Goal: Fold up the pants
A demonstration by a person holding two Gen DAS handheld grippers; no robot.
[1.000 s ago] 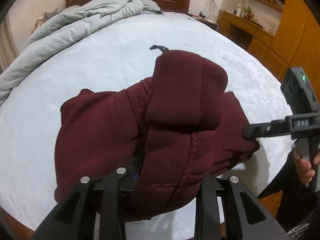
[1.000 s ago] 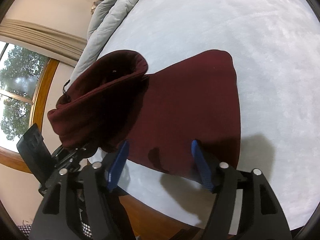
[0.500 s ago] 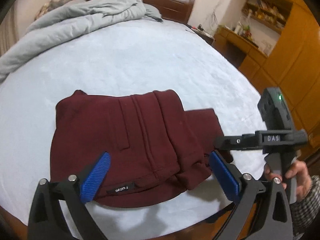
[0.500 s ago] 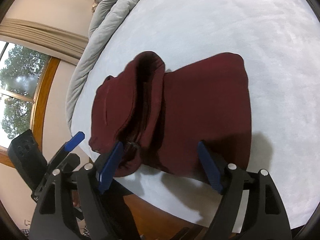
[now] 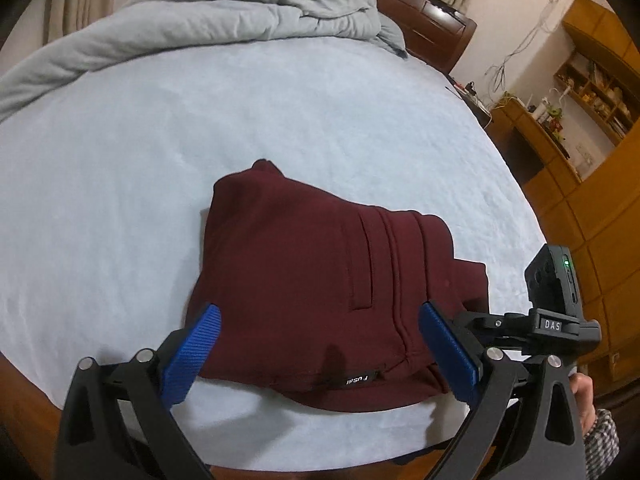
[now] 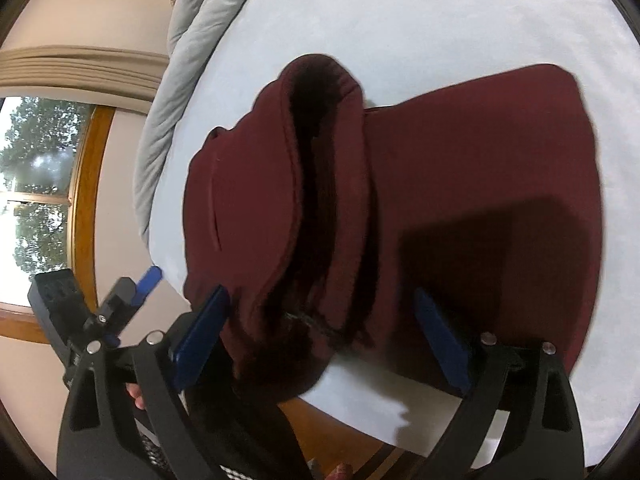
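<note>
One pair of maroon pants (image 5: 320, 292) lies folded at lower centre on the pale blue bed (image 5: 280, 120), one grey duvet (image 5: 224, 12) above. Two grippers, left (image 5: 320, 356) and right (image 6: 320, 344), gape wide, the right's jaws just opened further, holding nothing.

We have two fisheye views, each looking forward and steeply down along a hand-held gripper from the near edge of the bed (image 5: 280, 112).

From the left wrist we face up the bed toward the headboard (image 5: 432, 32), with the grey quilt (image 5: 224, 12) far off and wooden shelves (image 5: 592, 92) at the right. The left gripper (image 5: 320, 344) frames the bottom, close above the folded pants (image 5: 320, 280).

From the right wrist we sit closer and rolled, facing across toward a window (image 6: 36, 200) at the left, with the right gripper (image 6: 320, 336) in the foreground.

Both views share the pants (image 6: 440, 200), the sheet, the quilt (image 6: 192, 40), and each catches the other gripper at its edge.
</note>
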